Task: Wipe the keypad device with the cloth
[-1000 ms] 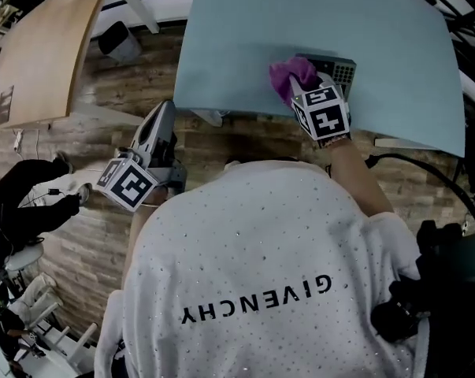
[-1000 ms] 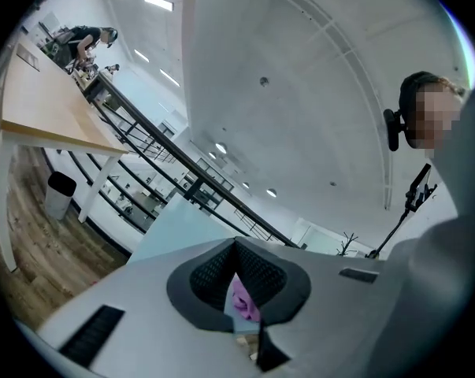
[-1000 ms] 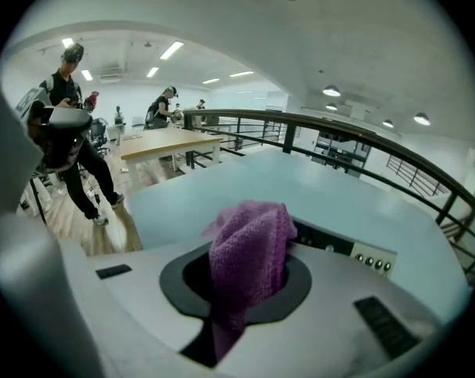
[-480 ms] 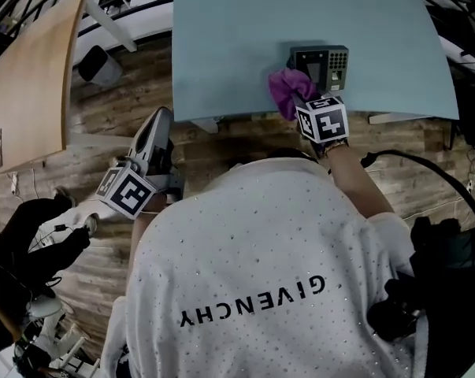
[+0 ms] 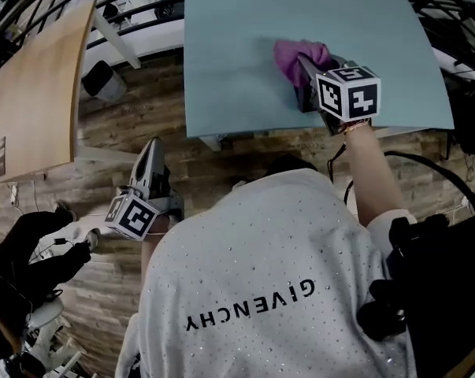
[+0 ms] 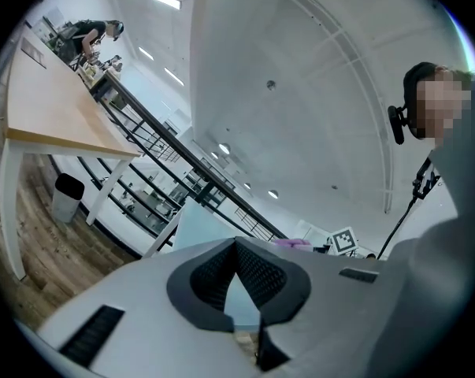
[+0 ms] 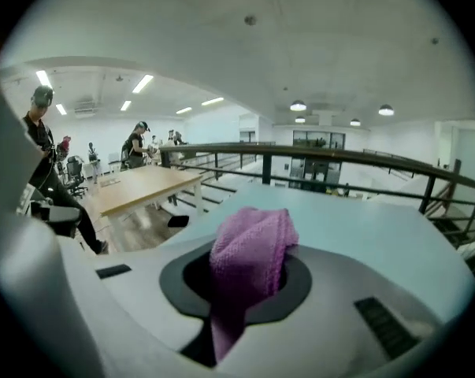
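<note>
Pinching a fold of the purple cloth (image 7: 249, 250) tightly, the right gripper (image 5: 306, 68) sits over the device (image 5: 303, 98). The device seems to lie straight beneath it, close to the table's (image 5: 237, 46) near edge. Only a dark corner shows, so its long axis is unclear. Open tabletop lies to the left and beyond. The left gripper (image 5: 151, 150), jaws together and empty, hangs off the table, well apart.

Pale blue table (image 5: 237, 53) and wooden table (image 5: 36, 93) stand on plank flooring (image 5: 142, 105).
</note>
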Action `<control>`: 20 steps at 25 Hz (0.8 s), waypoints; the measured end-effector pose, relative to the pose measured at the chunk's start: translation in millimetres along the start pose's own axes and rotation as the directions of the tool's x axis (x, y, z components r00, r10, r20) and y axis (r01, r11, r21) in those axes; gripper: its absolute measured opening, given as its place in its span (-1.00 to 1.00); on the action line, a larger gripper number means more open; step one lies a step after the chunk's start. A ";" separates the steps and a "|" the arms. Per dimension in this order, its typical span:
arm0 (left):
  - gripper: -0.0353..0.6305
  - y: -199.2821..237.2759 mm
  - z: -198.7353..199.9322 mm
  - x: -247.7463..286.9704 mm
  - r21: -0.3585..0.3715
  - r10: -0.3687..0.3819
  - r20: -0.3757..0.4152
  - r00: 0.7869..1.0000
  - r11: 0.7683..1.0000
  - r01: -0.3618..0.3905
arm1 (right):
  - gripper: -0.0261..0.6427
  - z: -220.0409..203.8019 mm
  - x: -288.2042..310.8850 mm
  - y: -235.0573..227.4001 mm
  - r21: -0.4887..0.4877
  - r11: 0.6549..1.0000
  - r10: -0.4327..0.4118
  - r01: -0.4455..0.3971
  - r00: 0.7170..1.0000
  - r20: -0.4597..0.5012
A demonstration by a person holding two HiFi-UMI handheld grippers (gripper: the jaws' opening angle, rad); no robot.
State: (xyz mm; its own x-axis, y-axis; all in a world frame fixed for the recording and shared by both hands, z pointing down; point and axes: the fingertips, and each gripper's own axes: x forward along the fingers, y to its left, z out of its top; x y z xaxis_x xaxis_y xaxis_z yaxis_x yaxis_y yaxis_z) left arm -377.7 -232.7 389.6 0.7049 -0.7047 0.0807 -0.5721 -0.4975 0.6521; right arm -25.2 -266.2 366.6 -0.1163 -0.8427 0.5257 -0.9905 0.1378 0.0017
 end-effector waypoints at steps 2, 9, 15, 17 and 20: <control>-0.89 1.5 2.2 -3.3 0.000 0.007 0.014 1.000 1.000 -0.007 | -0.80 39.8 -2.6 -13.0 -0.027 0.999 -0.031 0.034 0.995 0.099; -0.89 1.3 -4.9 -9.7 -0.015 0.013 0.036 0.999 1.000 -0.013 | -0.80 -41.2 36.2 -30.4 -0.019 0.999 -0.037 0.035 0.992 -0.124; -0.89 -0.4 -14.3 -17.7 -0.006 0.073 0.057 0.996 0.997 -0.073 | -0.80 -64.8 26.3 -61.7 -0.020 0.997 -0.076 0.074 0.984 -0.159; -0.89 -9.0 -22.1 -16.1 -0.003 0.084 0.051 0.995 0.996 -0.084 | -0.80 -68.2 19.0 -78.8 -0.015 0.996 -0.093 0.092 0.982 -0.166; -0.89 -24.6 -29.4 -9.9 0.016 0.094 0.059 0.994 0.995 -0.095 | -0.80 -75.5 8.9 -103.3 0.003 0.995 -0.097 0.099 0.982 -0.160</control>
State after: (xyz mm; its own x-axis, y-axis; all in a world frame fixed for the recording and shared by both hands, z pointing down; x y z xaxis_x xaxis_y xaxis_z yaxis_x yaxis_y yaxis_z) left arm -358.3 -198.6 394.9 0.6221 -0.7768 0.0973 -0.6430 -0.4361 0.6295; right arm 81.7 -248.7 435.3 -0.0064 -0.7579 0.6523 -0.9973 0.0525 0.0513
